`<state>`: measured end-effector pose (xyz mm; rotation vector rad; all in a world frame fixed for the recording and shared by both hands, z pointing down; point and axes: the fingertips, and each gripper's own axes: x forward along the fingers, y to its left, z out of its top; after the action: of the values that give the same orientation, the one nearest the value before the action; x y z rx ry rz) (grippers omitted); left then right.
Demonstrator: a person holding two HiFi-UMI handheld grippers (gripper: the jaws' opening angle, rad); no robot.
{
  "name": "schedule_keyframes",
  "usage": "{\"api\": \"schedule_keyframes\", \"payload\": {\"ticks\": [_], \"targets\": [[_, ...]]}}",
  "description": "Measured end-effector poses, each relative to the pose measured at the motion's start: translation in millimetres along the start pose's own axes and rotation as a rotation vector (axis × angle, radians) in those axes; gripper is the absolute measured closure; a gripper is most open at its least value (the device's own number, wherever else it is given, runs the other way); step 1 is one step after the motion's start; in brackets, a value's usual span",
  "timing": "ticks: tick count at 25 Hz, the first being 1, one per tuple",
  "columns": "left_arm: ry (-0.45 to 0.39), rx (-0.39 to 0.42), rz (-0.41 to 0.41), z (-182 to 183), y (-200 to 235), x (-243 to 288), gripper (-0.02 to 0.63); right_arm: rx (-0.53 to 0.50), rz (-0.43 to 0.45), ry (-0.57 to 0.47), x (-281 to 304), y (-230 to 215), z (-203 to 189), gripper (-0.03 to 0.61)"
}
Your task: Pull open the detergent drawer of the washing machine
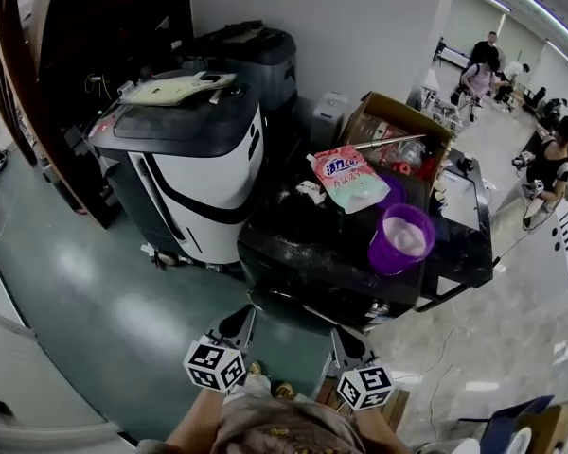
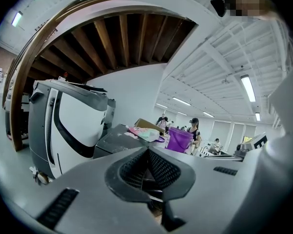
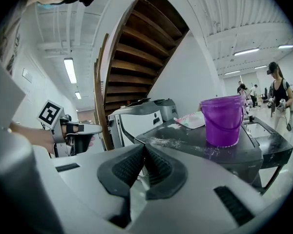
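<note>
A: Where is the detergent drawer?

B: I can't make it out. The dark, flat-topped washing machine [image 1: 303, 253] stands just ahead. Its front face, where I'd expect the drawer, is in shadow, and no view shows a drawer front clearly.

A: And the tongs?

B: The left gripper [image 1: 240, 318] and the right gripper [image 1: 346, 340] are both clenched, with nothing between the pads. They are held low, side by side, short of the machine's near edge, and touch nothing.

A: So what could go wrong?

B: Closed jaws can't take a drawer front. They would only bump it, so one pair has to spread first. A purple plastic bucket [image 1: 400, 237] stands toward the top's near right corner. A soft pink detergent pouch [image 1: 348, 178] lies toward the far edge, with white powder [image 3: 172, 141] scattered on the top. A hard tug might rock the machine and shift the bucket. The curved white-and-black unit [image 1: 194, 173] beyond the left edge could also be mistaken for the target.
</note>
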<state>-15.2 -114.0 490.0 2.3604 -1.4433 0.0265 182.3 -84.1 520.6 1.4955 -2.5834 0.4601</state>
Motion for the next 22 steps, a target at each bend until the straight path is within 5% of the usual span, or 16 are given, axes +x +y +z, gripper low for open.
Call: {"api": "schedule_keyframes", "payload": {"ticks": [22], "targets": [[-0.013, -0.030, -0.101, 32, 47, 41, 0.592, 0.014, -0.056, -0.041, 65, -2, 21, 0.574]]}}
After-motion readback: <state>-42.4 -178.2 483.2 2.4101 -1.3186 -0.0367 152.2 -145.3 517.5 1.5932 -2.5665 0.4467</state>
